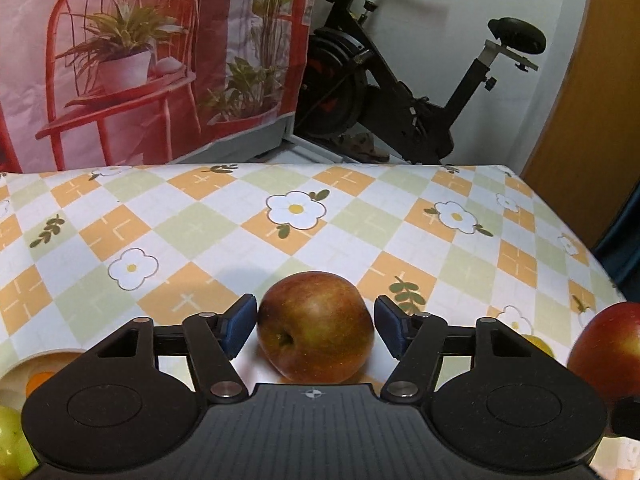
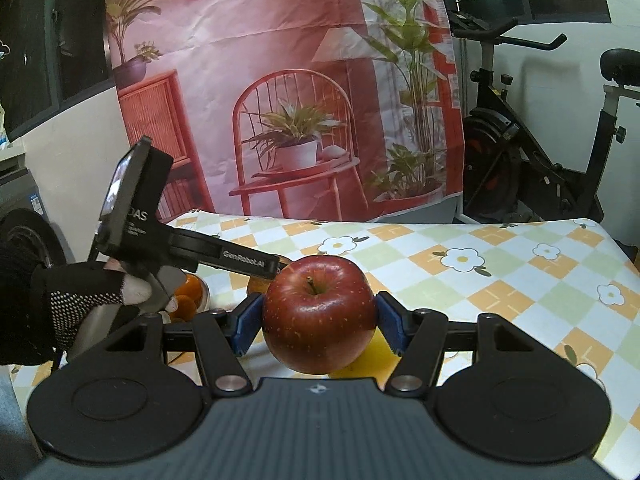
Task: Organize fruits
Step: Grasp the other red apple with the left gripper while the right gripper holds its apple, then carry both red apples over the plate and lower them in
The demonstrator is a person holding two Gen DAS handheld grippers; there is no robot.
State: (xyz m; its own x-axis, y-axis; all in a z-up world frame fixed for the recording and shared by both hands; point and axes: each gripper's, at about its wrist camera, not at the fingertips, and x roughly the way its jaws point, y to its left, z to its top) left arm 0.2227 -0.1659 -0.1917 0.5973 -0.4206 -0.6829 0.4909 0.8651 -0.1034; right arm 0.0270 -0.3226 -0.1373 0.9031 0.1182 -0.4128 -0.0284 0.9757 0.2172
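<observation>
Two apples, two tools, one crowded corner of the worktop

The left tool point(image 1: 315, 326) stands with its jaws parted around a dull red-brown apple point(image 1: 316, 326) that rests on the worktop point(image 1: 224, 216), stem pit turned toward the camera; a sliver of gap shows on each side, so the blue pads point(image 1: 239, 328) are beside the fruit and not pressing it; nothing stands between tool and apple

The right tool point(image 2: 318, 322) is clamped on a bright red apple point(image 2: 318, 314), stem up, both pads point(image 2: 248, 322) tight against its flanks and the fruit lifted clear of the checked flower-print cloth; under it lies something yellow point(image 2: 378, 346), mostly hidden by the apple

In the right wrist view the left tool's body point(image 2: 180, 246) reaches in from the left, gripped by a hand in a dotted black glove point(image 2: 86, 300), and covers most of the first apple; below it sits a clear bowl of oranges point(image 2: 188, 294)

In the left wrist view the red apple point(image 1: 606, 350) fills the right edge, with a yellow fruit point(image 1: 538, 344) peeping behind the tool's arm; at the lower left are a pale bowl point(image 1: 36, 362) with an orange piece inside and green fruit point(image 1: 12, 440) cut off by the frame

Behind the worktop hang a printed backdrop with a red chair and potted plants point(image 1: 132, 60), and an exercise bike point(image 1: 400, 100) stands against the wall
</observation>
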